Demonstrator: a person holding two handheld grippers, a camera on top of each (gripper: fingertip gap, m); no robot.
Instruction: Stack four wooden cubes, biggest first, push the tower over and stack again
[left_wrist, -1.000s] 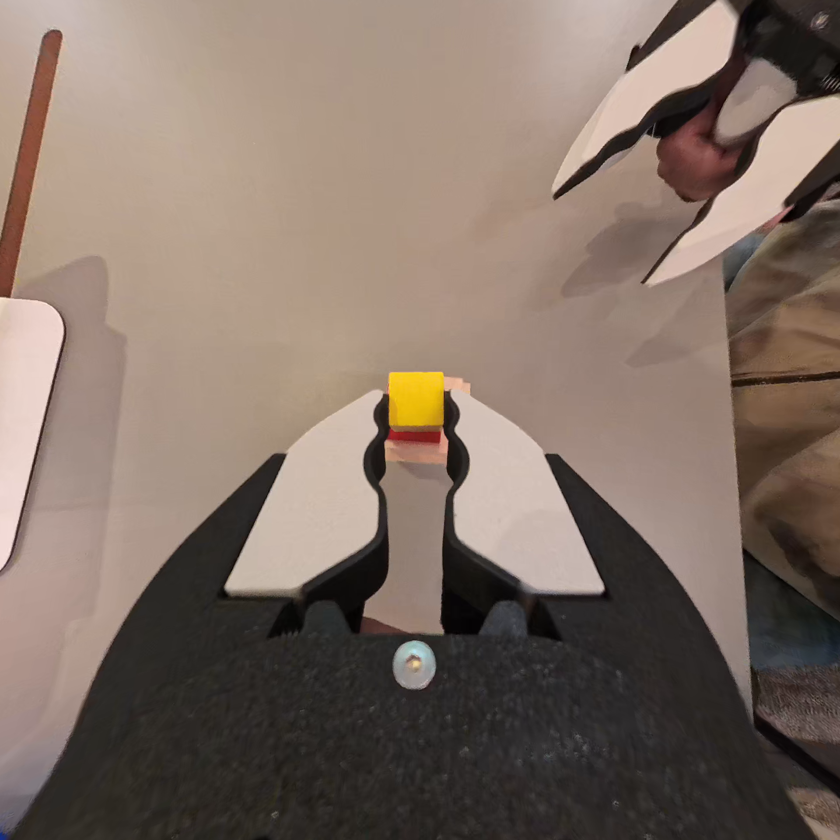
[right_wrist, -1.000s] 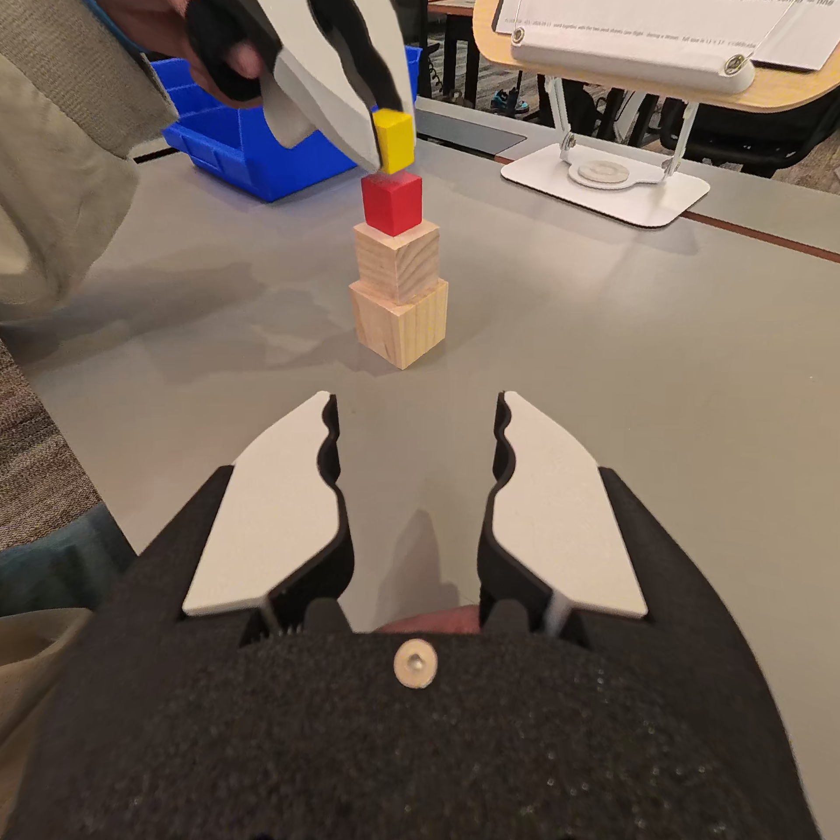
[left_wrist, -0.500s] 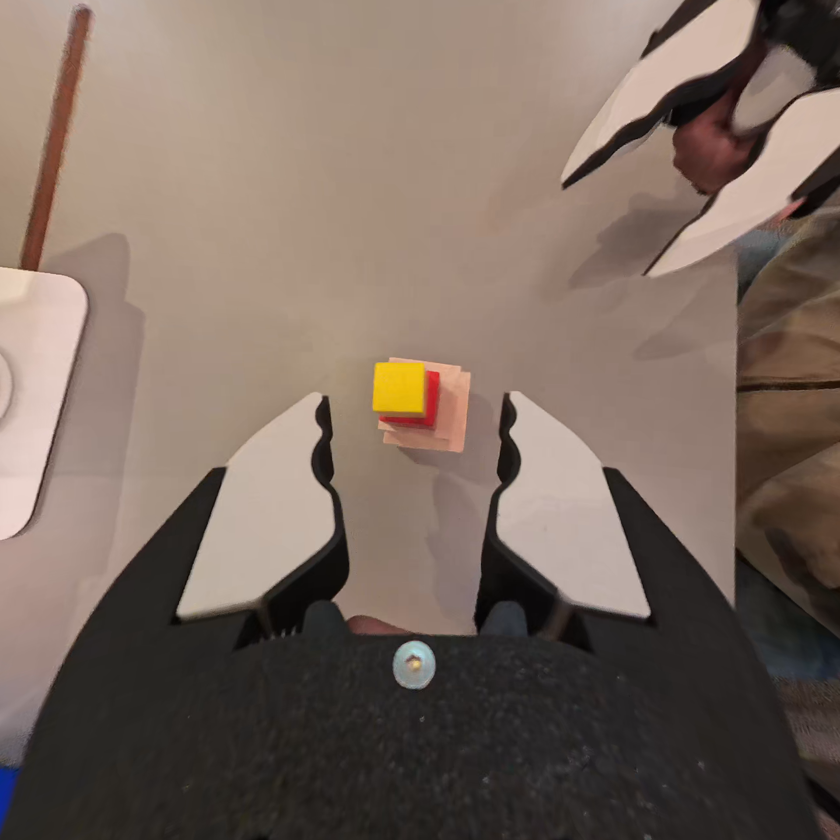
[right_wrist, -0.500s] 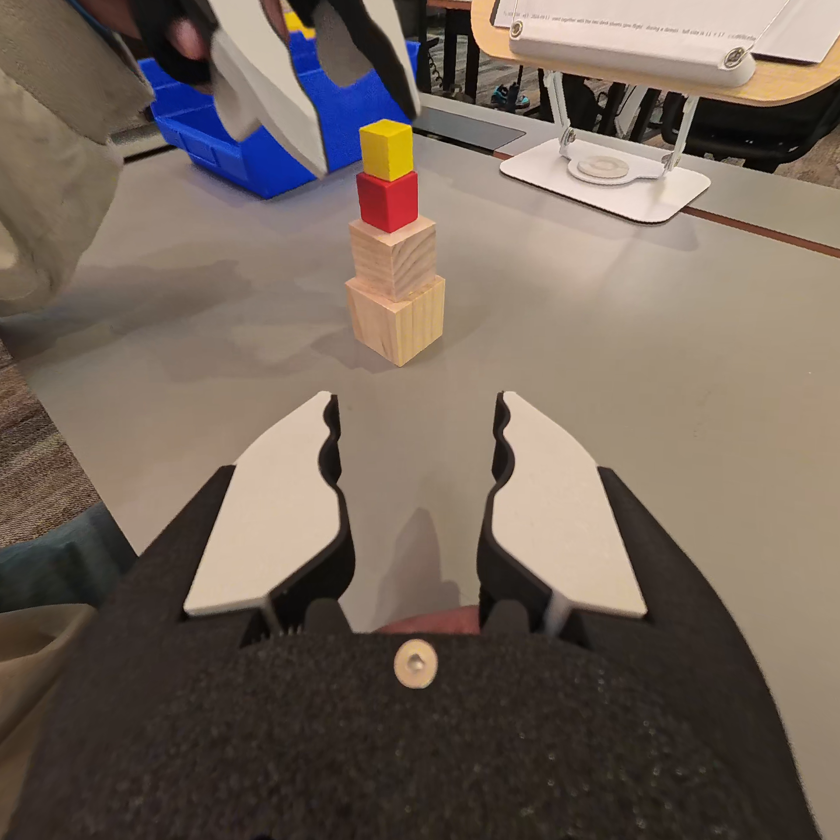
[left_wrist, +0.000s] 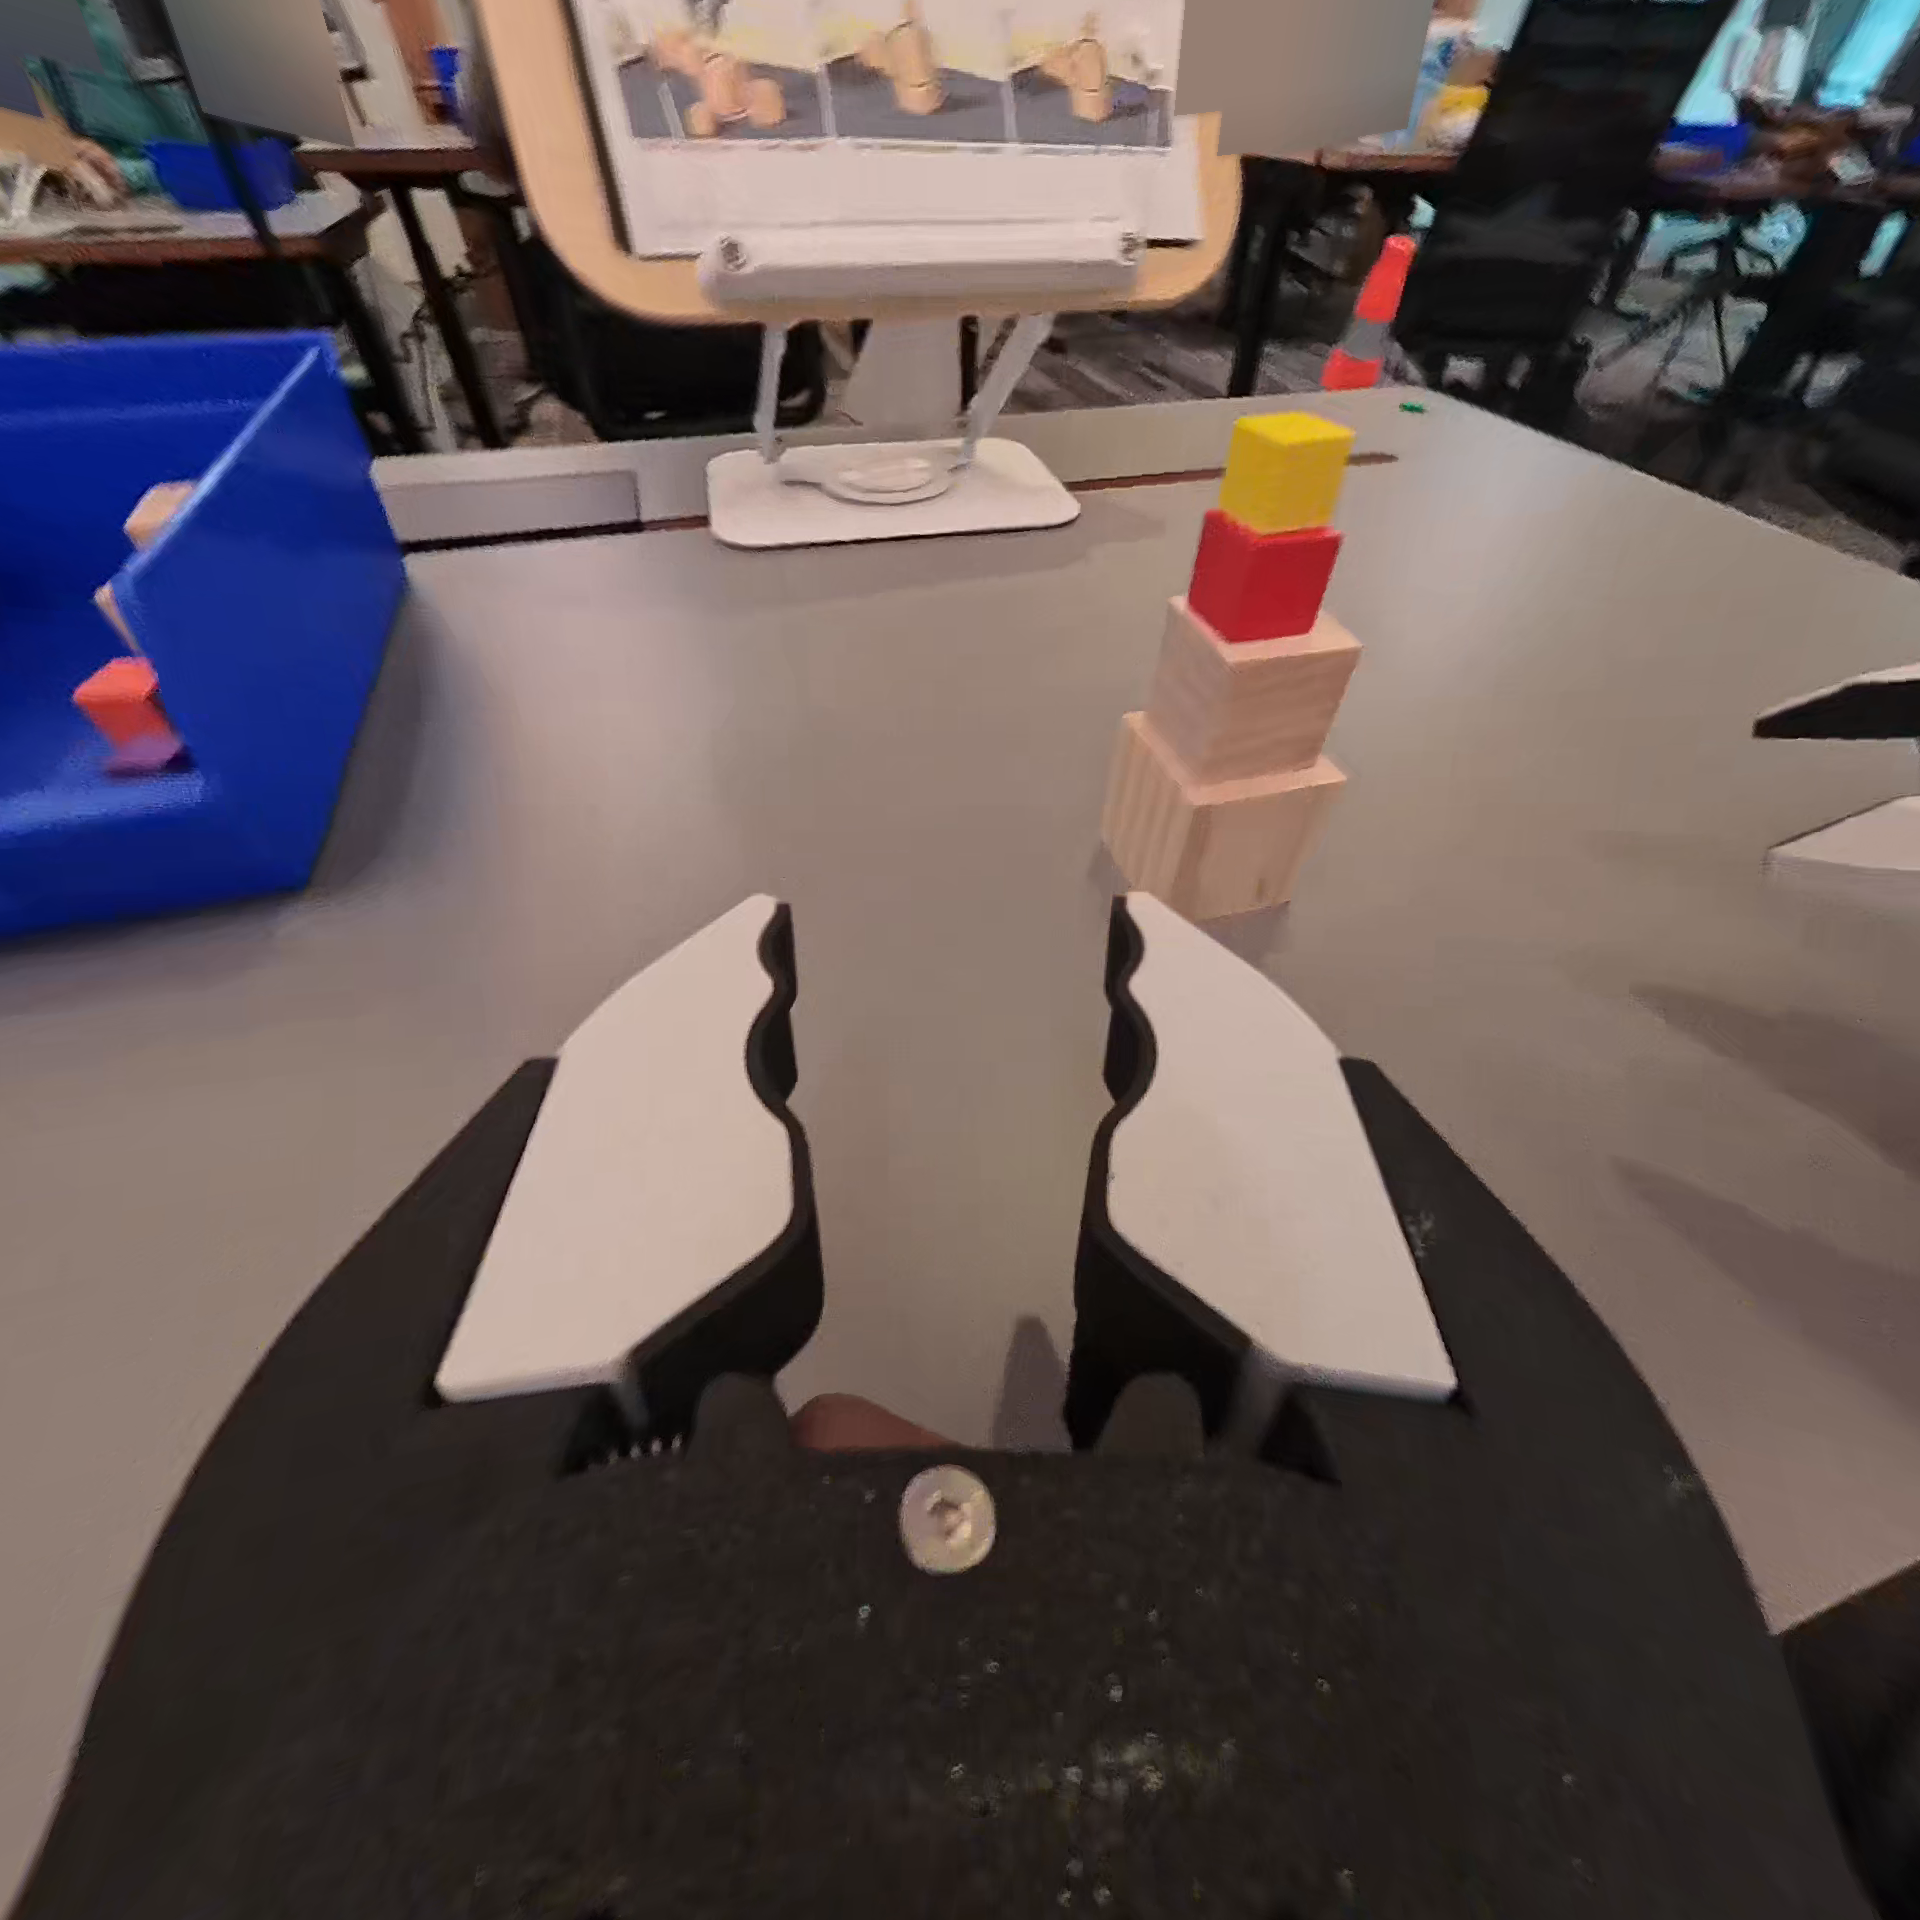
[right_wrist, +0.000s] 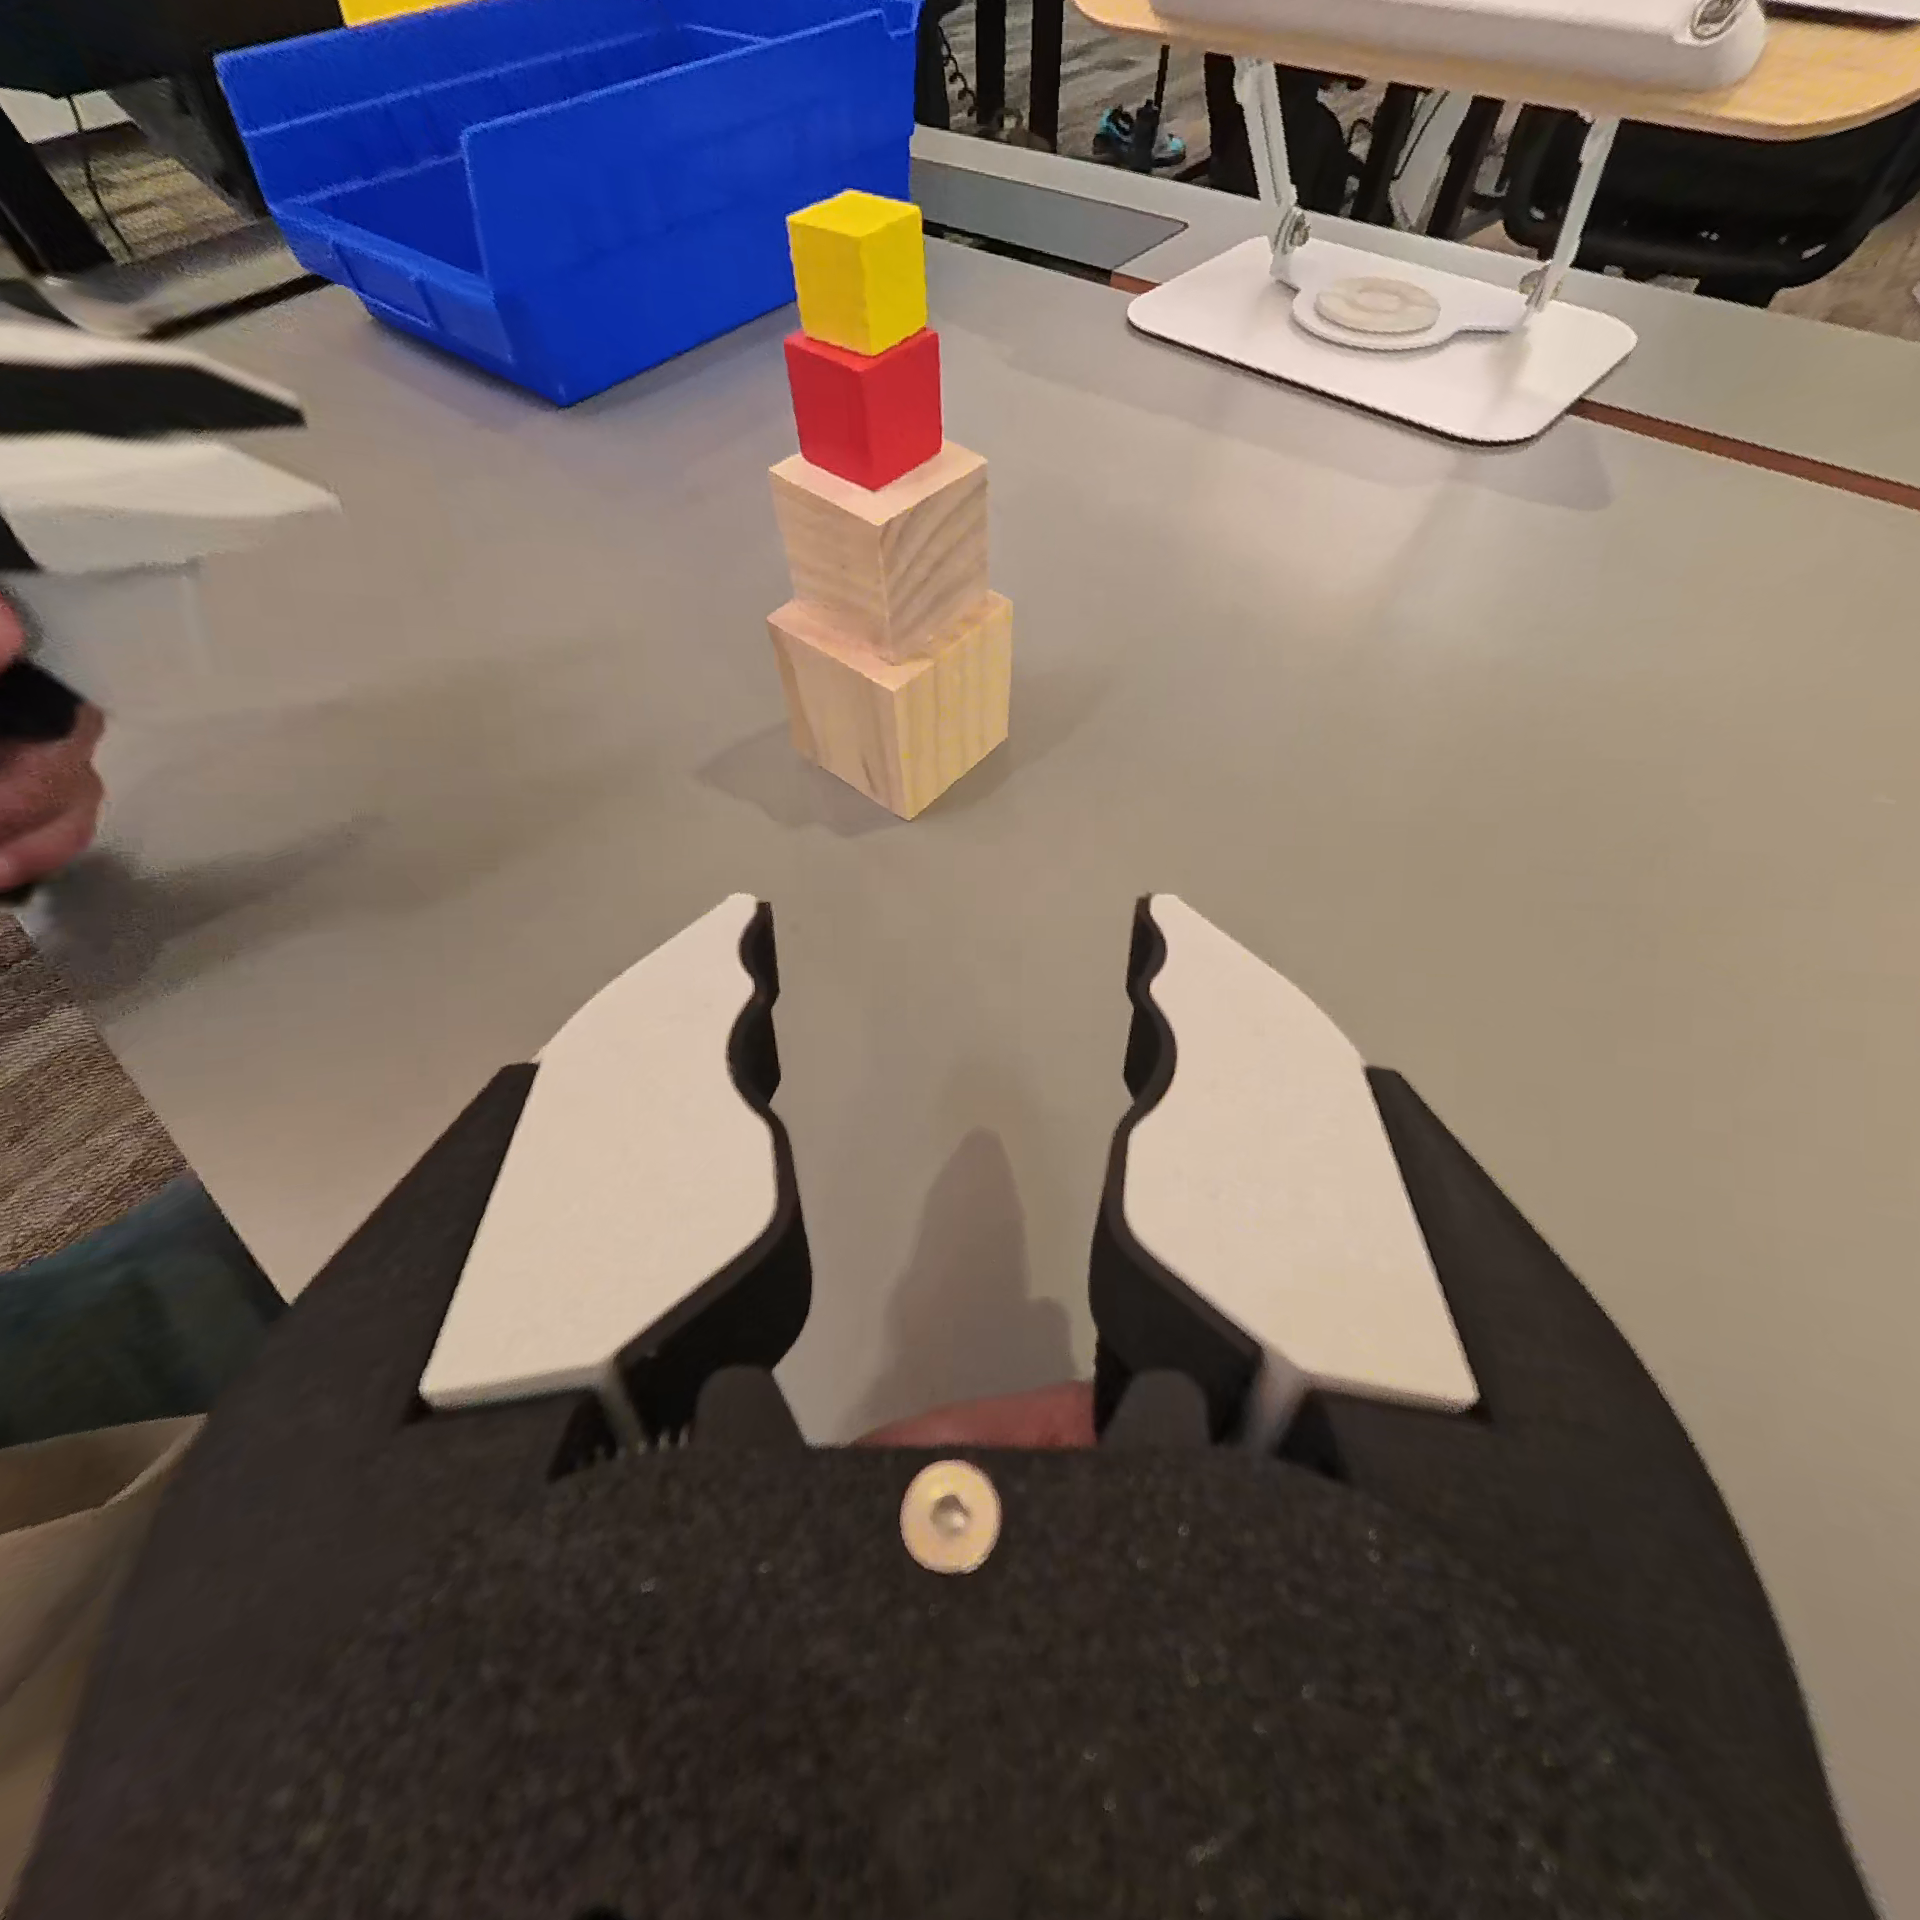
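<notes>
2 bare, grainy wooden cubes (right_wrist: 899, 644) ahead of the jaws, matt-painted red cube (right_wrist: 864, 407) and yellow cube (right_wrist: 858, 272) above, smooth matt grey table (right_wrist: 1403, 790), glossy blue plastic bin (right_wrist: 582, 197) beyond-left, rough black gripper body (right_wrist: 935, 1683)

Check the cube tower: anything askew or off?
Slightly. The red cube sits off-centre on the upper plain wooden cube, and the levels are twisted relative to each other. The yellow cube tops it; the tower stands upright, nothing fallen.
</notes>
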